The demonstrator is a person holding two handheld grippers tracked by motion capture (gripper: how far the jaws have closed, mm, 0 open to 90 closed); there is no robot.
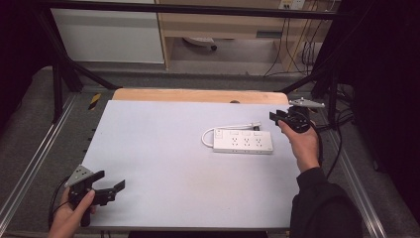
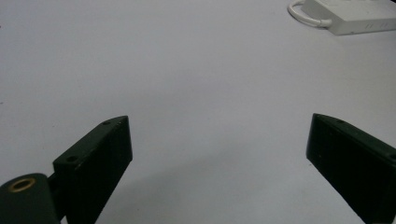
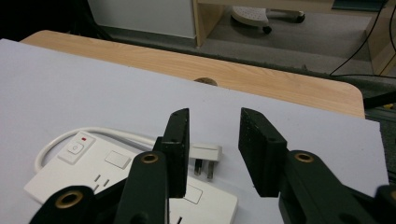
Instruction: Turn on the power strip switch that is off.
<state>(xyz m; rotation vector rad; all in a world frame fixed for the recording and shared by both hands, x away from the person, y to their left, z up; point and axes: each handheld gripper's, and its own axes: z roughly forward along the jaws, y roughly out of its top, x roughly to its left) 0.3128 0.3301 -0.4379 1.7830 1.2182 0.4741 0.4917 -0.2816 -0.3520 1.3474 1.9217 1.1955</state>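
White sheeting covers the table (image 1: 163, 148), with a strip of bare wood showing along its far edge. At the near left corner, the left gripper (image 1: 110, 186) sits in the person's left hand (image 1: 69, 218), just inside the sheet's edge, its jaws spread wide over bare surface. From there a broad open stretch of table runs rightward. Right of centre lies the white power strip (image 1: 243, 142), flat, its cord (image 1: 210, 133) looping off its left end and its plug (image 3: 206, 156) resting behind it. Near the right edge, the right gripper (image 1: 280, 117) hovers just beyond the strip's far right corner, jaws apart and gripping nothing
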